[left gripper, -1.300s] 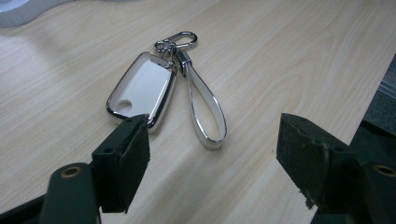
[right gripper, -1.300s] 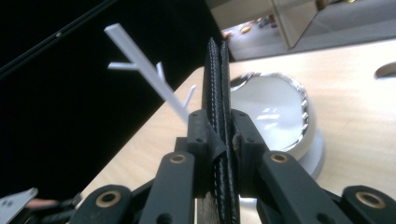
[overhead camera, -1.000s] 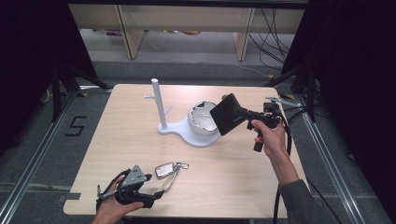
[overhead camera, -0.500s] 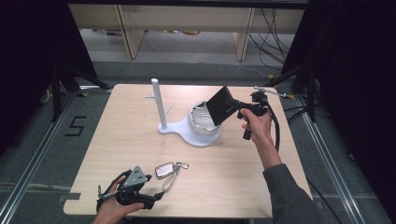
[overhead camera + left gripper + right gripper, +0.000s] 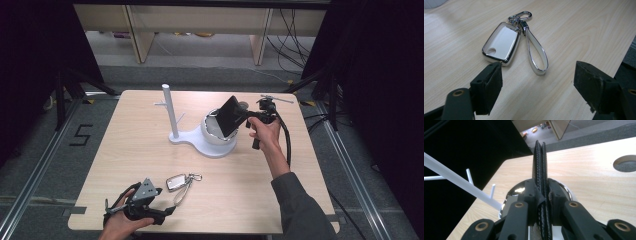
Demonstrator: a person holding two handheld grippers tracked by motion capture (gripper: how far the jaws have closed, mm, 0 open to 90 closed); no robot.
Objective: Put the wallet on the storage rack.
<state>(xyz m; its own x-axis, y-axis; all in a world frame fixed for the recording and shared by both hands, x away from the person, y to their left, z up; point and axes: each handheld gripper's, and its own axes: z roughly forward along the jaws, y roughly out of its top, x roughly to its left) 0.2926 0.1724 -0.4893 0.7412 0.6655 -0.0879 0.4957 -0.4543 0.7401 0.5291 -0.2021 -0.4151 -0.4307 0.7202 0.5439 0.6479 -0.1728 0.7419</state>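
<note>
- My right gripper [image 5: 239, 119] is clamped tight on a black leather wallet [image 5: 231, 114], held edge-on over the shiny bowl [image 5: 214, 134] of the white stand [image 5: 200, 142]. I reckon that's where it's meant to drop.
- From the right gripper view the wallet [image 5: 539, 162] sits squarely between the pads, so it shouldn't slip.
- Left gripper [image 5: 145, 207] rests near the table's [image 5: 125, 130] front edge, jaws wide apart and holding nothing.
- The key fob [image 5: 502, 43] and its strap [image 5: 537, 53] lie just ahead of it, probably next up.

Both black tools [image 5: 142, 207] [image 5: 239, 116] have brass-ringed screw holes and trailing cables; the right sleeve [image 5: 300, 210] is grey.
</note>
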